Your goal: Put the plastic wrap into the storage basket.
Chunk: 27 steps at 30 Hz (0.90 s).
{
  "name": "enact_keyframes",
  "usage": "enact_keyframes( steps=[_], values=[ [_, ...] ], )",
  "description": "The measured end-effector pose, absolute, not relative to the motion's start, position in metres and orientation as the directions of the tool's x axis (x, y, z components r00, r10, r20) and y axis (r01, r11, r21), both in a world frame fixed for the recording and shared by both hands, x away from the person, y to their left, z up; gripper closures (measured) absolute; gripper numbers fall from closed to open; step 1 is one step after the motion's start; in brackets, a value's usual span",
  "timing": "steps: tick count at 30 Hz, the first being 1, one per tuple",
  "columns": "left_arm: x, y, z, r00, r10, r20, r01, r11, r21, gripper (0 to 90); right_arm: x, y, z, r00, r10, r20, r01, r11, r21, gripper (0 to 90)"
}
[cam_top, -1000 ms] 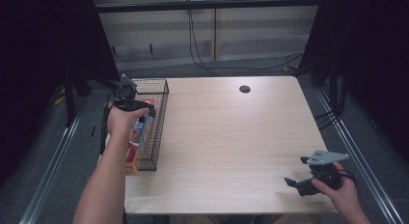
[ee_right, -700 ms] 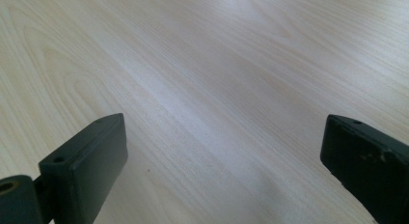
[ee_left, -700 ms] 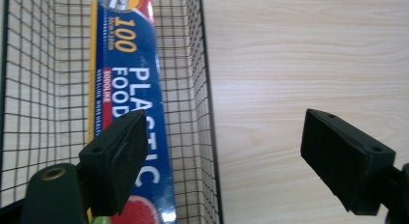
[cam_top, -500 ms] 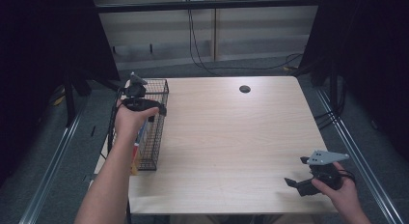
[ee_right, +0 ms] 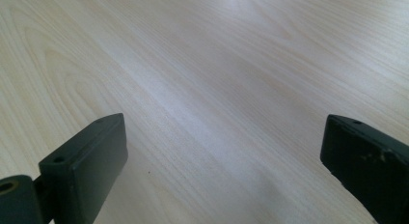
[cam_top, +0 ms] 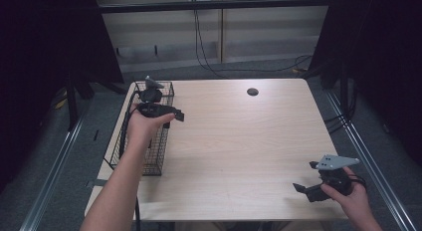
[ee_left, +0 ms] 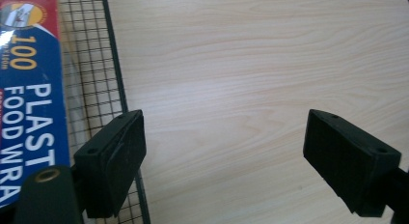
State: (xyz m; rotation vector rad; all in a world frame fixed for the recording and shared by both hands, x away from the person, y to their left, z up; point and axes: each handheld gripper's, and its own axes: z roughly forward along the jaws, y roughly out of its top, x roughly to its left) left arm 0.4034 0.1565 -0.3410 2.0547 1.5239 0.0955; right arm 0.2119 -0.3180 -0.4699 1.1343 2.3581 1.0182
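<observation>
Left gripper (cam_top: pixel 171 113) held above the inner edge of the wire basket (cam_top: pixel 119 141), jaws spread wide, nothing between them. Right gripper (cam_top: pixel 311 187) low at the near right corner of the table (cam_top: pixel 239 141), jaws also spread and empty.

Box of plastic food wrap (ee_left: pixel 26 89) lying lengthwise inside the basket, against its mesh wall, just beside the left jaw in the left gripper view.

Likely light, stiff cardboard, long and narrow, glossy so a bit slick. Best taken across the short width near mid-length; an end grip would probably let it tip or swing.
</observation>
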Motion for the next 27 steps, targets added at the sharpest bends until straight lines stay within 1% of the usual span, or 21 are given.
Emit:
enact_keyframes(
  steps=[10, 15, 17, 19, 27],
  values=[
    [0.396, 0.141, -0.347, 0.39, 0.879, -0.272, 0.839, -0.218, 0.498, 15.1, 0.213, -0.316, -0.47, -0.64, 0.768, 0.006, 0.534, 0.44, 0.722, 2.4],
    [0.391, 0.13, -0.35, 0.405, 0.869, -0.283, 0.826, -0.215, 0.521, 15.1, 0.213, -0.316, -0.47, -0.637, 0.771, 0.004, 0.535, 0.439, 0.722, 2.4],
    [0.39, 0.127, -0.351, 0.427, 0.862, -0.274, 0.819, -0.24, 0.521, 14.9, 0.213, -0.316, -0.471, -0.639, 0.77, 0.006, 0.535, 0.439, 0.722, 2.4],
    [0.388, 0.122, -0.354, 0.433, 0.855, -0.285, 0.817, -0.238, 0.525, 14.5, 0.213, -0.316, -0.471, -0.638, 0.77, 0.007, 0.536, 0.438, 0.722, 2.4],
    [0.377, 0.108, -0.368, 0.471, 0.838, -0.276, 0.801, -0.275, 0.532, 14.2, 0.213, -0.316, -0.471, -0.641, 0.767, 0.008, 0.535, 0.44, 0.722, 2.4]
  ],
)
